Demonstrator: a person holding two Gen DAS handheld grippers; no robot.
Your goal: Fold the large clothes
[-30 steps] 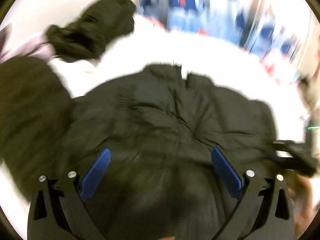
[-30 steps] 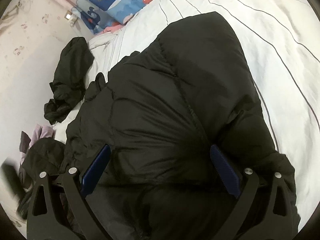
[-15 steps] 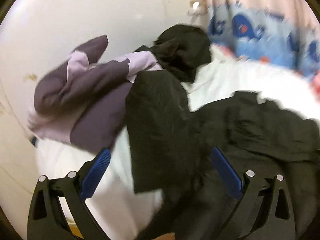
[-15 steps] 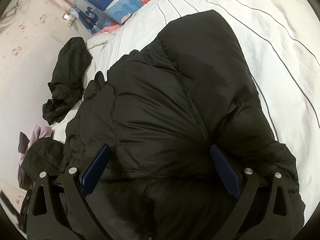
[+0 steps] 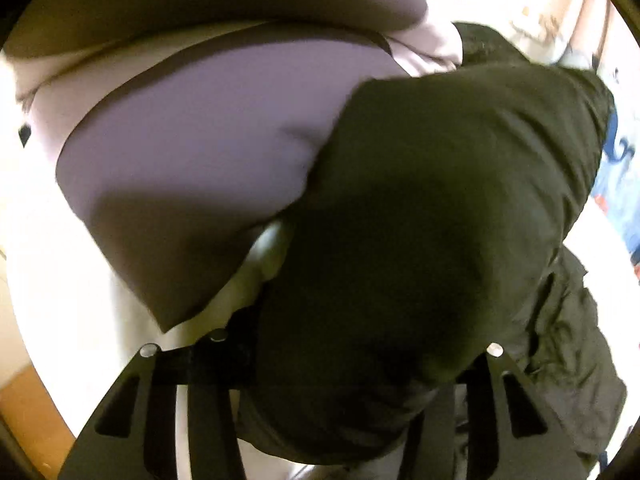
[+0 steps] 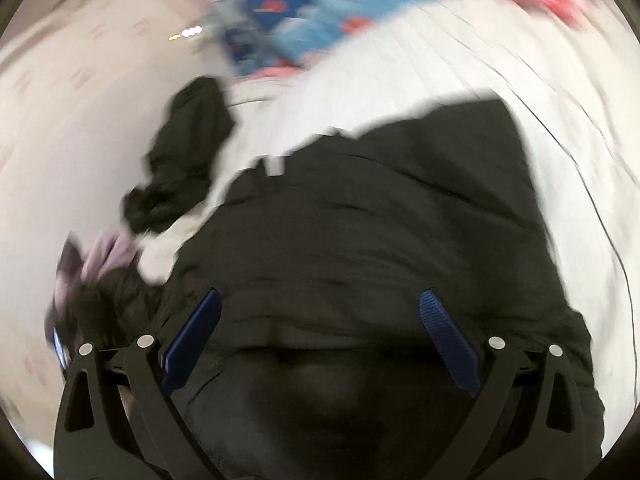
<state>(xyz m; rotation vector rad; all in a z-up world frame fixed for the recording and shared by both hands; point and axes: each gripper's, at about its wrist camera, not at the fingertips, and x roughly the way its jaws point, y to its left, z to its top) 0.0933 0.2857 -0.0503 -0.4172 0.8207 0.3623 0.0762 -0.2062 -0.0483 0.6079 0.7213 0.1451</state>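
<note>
Dim, warm-lit; both views motion-blurred, fisheye-warped edges.

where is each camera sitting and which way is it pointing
Left wrist: on the left gripper, pointing down, close over a dark garment and a purple garment; black finger arms show, pads hidden by cloth.
Right wrist: on the right gripper, facing forward over the black jacket on the white bed; both blue pads show, spread apart.
Shared: the purple garment, small at left in the right view.
</note>
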